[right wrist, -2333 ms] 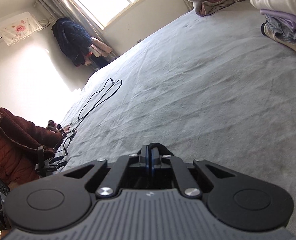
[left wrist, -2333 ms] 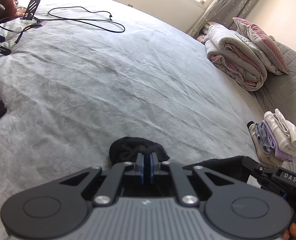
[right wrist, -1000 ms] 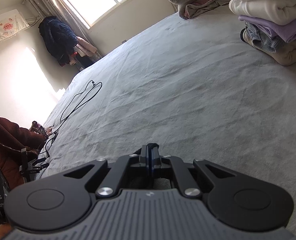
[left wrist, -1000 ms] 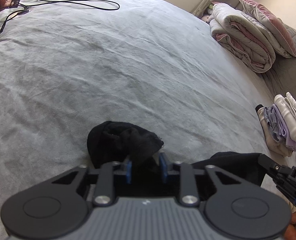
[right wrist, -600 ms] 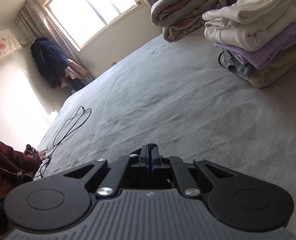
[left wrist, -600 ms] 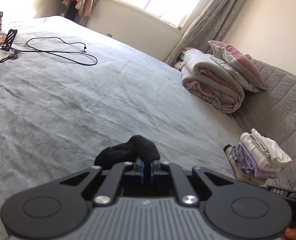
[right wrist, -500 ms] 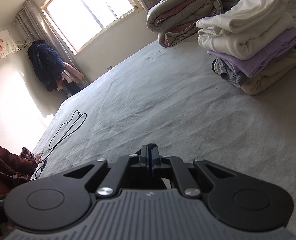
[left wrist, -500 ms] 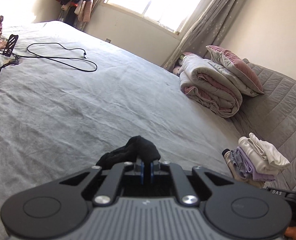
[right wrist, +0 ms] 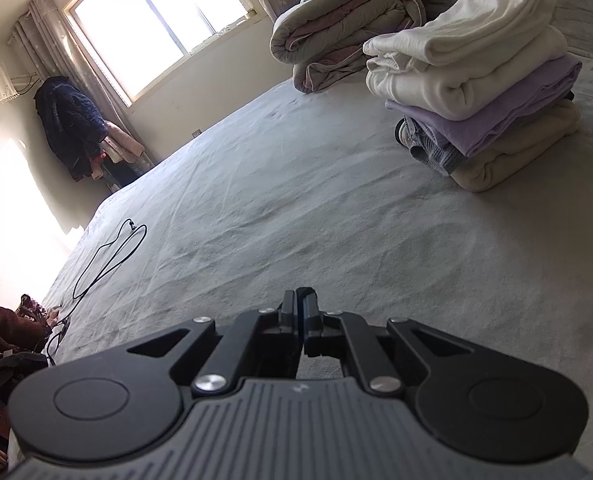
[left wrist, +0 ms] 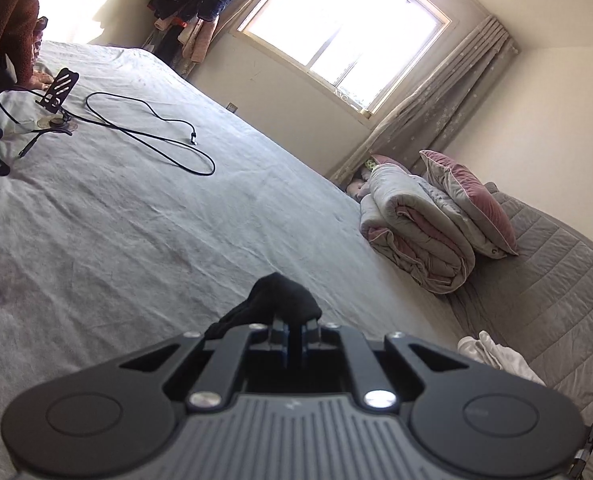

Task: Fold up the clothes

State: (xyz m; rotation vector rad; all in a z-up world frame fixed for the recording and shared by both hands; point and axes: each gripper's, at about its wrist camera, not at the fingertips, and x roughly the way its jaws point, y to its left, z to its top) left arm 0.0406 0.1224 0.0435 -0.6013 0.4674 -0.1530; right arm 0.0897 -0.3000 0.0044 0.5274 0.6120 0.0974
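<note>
A black garment (left wrist: 280, 296) bunches up over the grey bed sheet (left wrist: 136, 220) just ahead of my left gripper (left wrist: 292, 322), which is shut on a fold of it. My right gripper (right wrist: 300, 304) is shut too, and a thin edge of black cloth (right wrist: 308, 291) pokes out at its tips; the rest of the garment is hidden under the gripper body. A stack of folded clothes (right wrist: 476, 92), white over purple over beige, sits on the bed ahead and to the right of the right gripper. Its white top (left wrist: 492, 354) peeks in at the left wrist view's lower right.
A rolled quilt (left wrist: 416, 228) and a pink pillow (left wrist: 472, 200) lie by the headboard side. A black cable (left wrist: 152, 136) and a phone stand (left wrist: 60, 88) sit at the far left, near a person's red-brown sleeve (left wrist: 12, 12). Clothes (right wrist: 72, 128) hang beside the window.
The left gripper went from open around the black garment to shut on it, then rose and tipped up so the window shows. The right gripper, shut throughout, drew nearer the folded stack.
</note>
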